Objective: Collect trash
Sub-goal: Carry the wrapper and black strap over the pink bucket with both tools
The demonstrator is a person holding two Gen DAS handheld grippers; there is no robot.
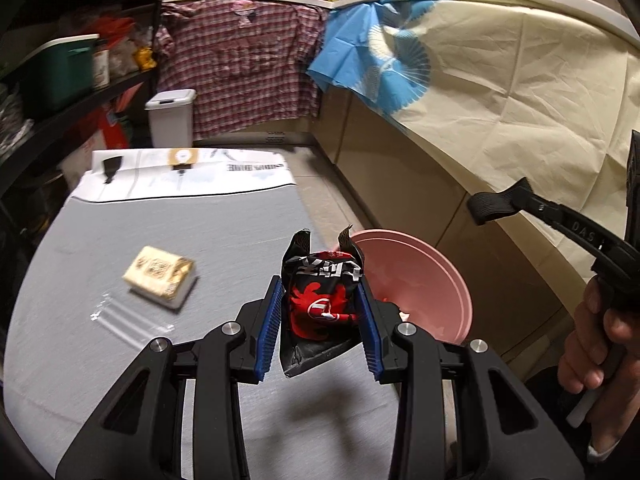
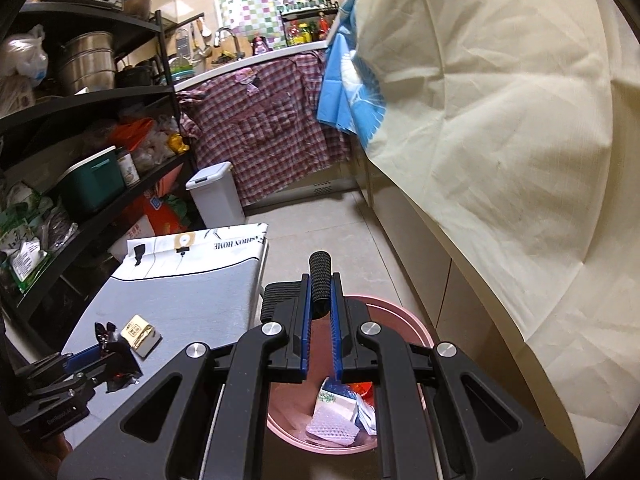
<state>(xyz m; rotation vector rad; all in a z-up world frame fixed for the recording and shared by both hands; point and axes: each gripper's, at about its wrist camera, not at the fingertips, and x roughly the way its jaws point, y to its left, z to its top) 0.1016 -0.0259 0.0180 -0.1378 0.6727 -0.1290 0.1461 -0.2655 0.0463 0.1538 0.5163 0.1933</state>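
Observation:
My left gripper (image 1: 320,316) is shut on a black and red snack wrapper (image 1: 320,300) and holds it above the grey table (image 1: 160,232), near its right edge. The pink bin (image 1: 424,280) stands on the floor just right of the table. In the right wrist view the bin (image 2: 400,312) lies below my right gripper (image 2: 322,308), which is shut on a black ribbed handle (image 2: 321,276). Several pieces of trash (image 2: 336,416) lie inside the bin. A cream and gold packet (image 1: 160,276) lies on the table. The left gripper with the wrapper (image 2: 116,360) also shows in the right wrist view.
A clear plastic film (image 1: 124,316) lies on the table left of the packet. A white printed bag (image 1: 184,172) lies at the table's far end. A white lidded bin (image 1: 170,118) stands beyond. Black shelves (image 2: 80,160) are at the left; cabinets draped in cream cloth (image 1: 500,100) are at the right.

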